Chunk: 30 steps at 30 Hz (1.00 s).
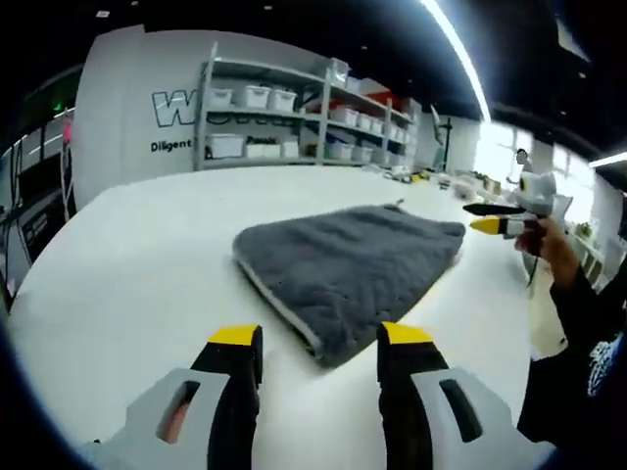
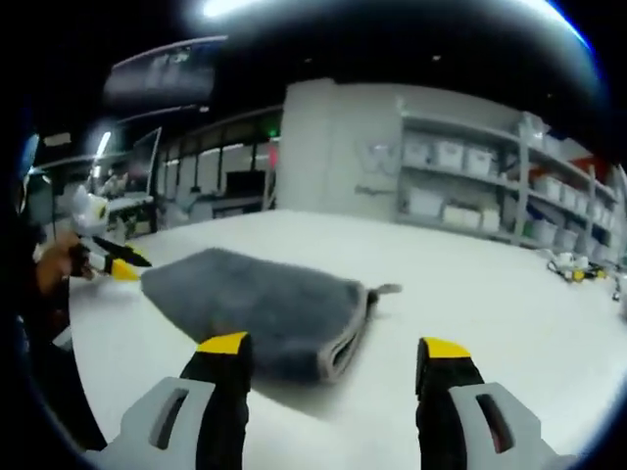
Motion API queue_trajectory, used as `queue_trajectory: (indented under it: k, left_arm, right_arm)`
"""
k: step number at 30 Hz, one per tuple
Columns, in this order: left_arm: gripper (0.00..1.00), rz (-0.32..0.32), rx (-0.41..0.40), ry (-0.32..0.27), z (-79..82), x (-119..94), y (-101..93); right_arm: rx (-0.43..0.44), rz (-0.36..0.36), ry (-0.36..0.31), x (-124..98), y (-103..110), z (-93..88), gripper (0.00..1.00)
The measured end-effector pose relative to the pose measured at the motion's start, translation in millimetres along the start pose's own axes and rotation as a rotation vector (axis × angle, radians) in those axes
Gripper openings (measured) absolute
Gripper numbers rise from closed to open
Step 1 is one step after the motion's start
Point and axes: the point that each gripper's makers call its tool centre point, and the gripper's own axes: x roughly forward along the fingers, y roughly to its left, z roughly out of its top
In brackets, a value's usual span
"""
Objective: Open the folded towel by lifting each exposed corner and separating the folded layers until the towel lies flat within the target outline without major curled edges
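grey towel (image 1: 348,269) lies folded in the middle of the white worktop (image 1: 127,264), layered edges facing the left claw (image 1: 320,338), which hovers short of its near corner with jaws spread and empty. the right claw (image 2: 333,348) hangs just beside the stacked edge, open too, likely so each can take a corner. no target outline is visible.

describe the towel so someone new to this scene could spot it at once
Start at the big white table in front of the storage shelves. Near its middle lies the folded grey towel, a thick, fuzzy rectangle with pale edging and stacked layers, the only soft, dark thing on the table.
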Motion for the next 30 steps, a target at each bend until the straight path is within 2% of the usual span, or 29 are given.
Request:
queue_trajectory:
  k: [4, 15, 18, 23, 30]
  left_arm:
    - [0.37, -0.012, -0.018, 0.014, -1.5, 5.2, -2.7]
    - [0.26, -0.006, 0.005, 0.047, -9.3, 12.3, -1.9]
    - [0.22, -0.002, 0.005, 0.043, -7.7, 12.8, -1.2]
    - [0.14, 0.005, 0.007, 0.042, -6.8, 13.2, 1.6]
    - [0.09, 0.01, 0.027, 0.047, -7.3, 13.7, 2.2]
  right_arm:
    - [0.0, 0.018, 0.009, 6.0, 7.9, 1.0, 0.61]
    - [-0.005, 0.03, 0.064, 12.9, 11.7, -12.1, 0.4]
    - [-0.031, 0.016, 0.091, 11.3, 10.2, -17.1, 0.29]
    - [-0.012, 0.042, 0.087, 11.2, 10.6, -14.6, 0.08]
    - [-0.049, 0.034, 0.156, 15.2, 7.0, -27.1, 0.04]
